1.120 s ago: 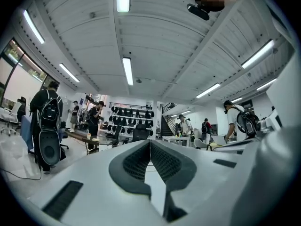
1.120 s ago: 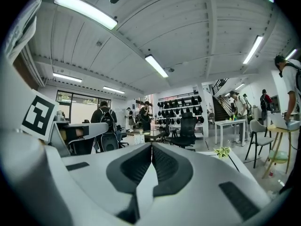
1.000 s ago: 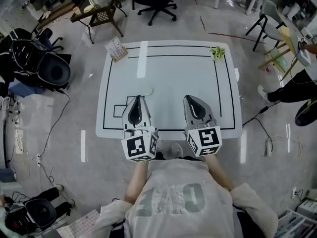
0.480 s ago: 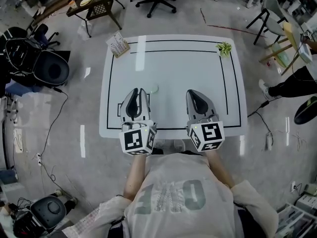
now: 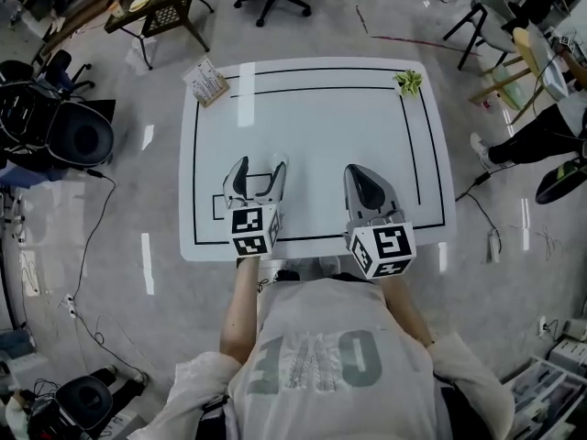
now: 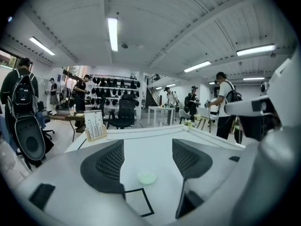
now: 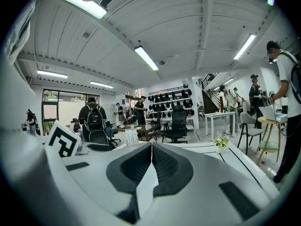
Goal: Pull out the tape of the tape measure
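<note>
The tape measure point(image 6: 147, 177) is a small pale green disc lying on the white table point(image 5: 321, 126), beside a black-outlined square. In the left gripper view it shows low down in the gap between my jaws, on the tabletop, with neither pad touching it. My left gripper point(image 5: 260, 165) has just been opening and now stands wide open, low over the near left of the table. In the head view its right jaw hides most of the disc. My right gripper point(image 5: 359, 172) hovers beside it to the right, shut with nothing in it; its pads point(image 7: 151, 161) meet.
A card stand point(image 5: 205, 82) sits at the table's far left corner and a small green plant point(image 5: 406, 82) at the far right corner. A black line point(image 5: 426, 145) frames the tabletop. Office chairs, desks and people stand around the room beyond.
My left gripper's jaws have spread apart and it has dropped lower and forward, so the green disc now lies between them. The right gripper has barely shifted.
</note>
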The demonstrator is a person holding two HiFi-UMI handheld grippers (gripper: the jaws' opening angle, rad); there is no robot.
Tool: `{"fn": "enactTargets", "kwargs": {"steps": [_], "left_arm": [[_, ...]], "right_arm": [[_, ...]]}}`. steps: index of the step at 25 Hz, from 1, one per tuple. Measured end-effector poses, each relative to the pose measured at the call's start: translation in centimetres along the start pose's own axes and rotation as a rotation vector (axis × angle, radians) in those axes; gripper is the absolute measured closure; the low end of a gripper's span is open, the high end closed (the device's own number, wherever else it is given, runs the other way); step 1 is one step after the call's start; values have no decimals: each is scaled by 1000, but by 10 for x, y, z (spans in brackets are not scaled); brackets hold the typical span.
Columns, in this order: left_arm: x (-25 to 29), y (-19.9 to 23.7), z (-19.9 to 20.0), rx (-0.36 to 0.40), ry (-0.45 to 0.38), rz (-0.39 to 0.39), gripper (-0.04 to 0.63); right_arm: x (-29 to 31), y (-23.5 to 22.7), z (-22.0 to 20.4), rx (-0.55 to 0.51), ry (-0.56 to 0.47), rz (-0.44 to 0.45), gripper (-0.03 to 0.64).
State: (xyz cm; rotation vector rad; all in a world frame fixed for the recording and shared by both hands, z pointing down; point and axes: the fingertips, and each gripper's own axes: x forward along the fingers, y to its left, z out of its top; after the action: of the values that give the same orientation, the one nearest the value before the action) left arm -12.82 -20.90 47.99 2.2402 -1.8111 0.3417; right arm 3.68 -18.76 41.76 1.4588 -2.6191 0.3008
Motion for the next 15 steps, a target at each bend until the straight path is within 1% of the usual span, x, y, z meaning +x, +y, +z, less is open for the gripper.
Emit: {"fn": "enactTargets", "kwargs": {"steps": [5,9,11,15], "left_arm": [[36,-5,-50,79,153,-75,293],[55,0,-86,125,272,-96,295],[61,2,-97,132,307,-109,295],[68,3,-106,111,350,-142,296]], "right_arm": [[-2,0,-6,4,20,-33,586],[-7,-1,-10,4,33,-67,586],[-10,-2,-12,5,37,-85,586],[-16,-5,-14,9,43,-121,586]]}}
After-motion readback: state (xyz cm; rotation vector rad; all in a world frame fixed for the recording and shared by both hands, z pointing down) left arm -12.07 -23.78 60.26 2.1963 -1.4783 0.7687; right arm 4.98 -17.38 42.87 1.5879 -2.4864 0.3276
